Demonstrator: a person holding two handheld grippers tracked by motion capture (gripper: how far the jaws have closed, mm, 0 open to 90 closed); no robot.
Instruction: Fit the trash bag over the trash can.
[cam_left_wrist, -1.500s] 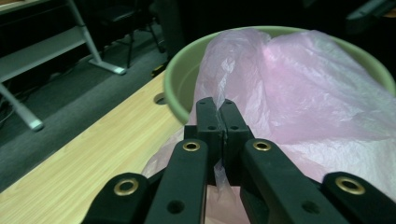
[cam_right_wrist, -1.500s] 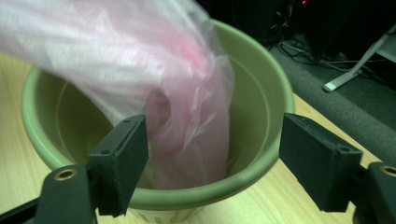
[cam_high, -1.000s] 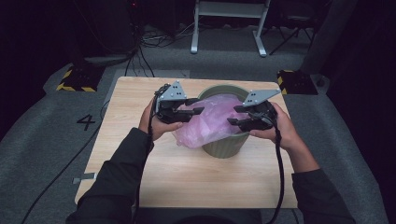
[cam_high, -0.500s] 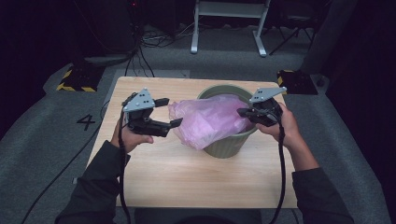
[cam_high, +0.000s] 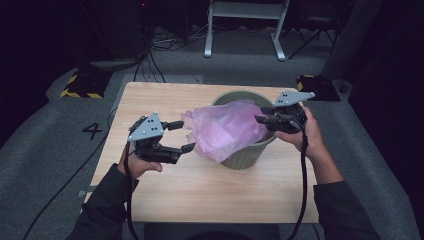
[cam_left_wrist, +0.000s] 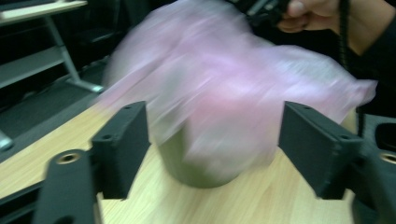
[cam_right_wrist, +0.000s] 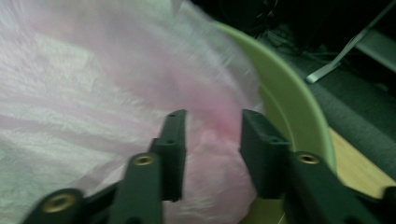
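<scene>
Now that your left gripper (cam_high: 179, 136) has let go and pulled back toward the desk's left edge, jaws open and empty, the thin pink plastic bag (cam_high: 225, 129) hangs off your right gripper (cam_high: 262, 121), whose jaws have just reopened around a fold — grip unclear; bag not yet spread over the green round bin (cam_high: 248, 155) rim.

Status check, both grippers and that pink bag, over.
Left gripper open, clear of the pink plastic bag. Right gripper jaws around bag at green bin rim, grip unclear. Nothing in the way.

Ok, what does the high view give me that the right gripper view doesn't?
High view adds the wooden table and the left tool, free of the pink bag, jaws open, just been closing slightly. Right gripper view adds the right tool close up: jaws just opened, bag between them. Both: that bag spilling over the green bin.
</scene>
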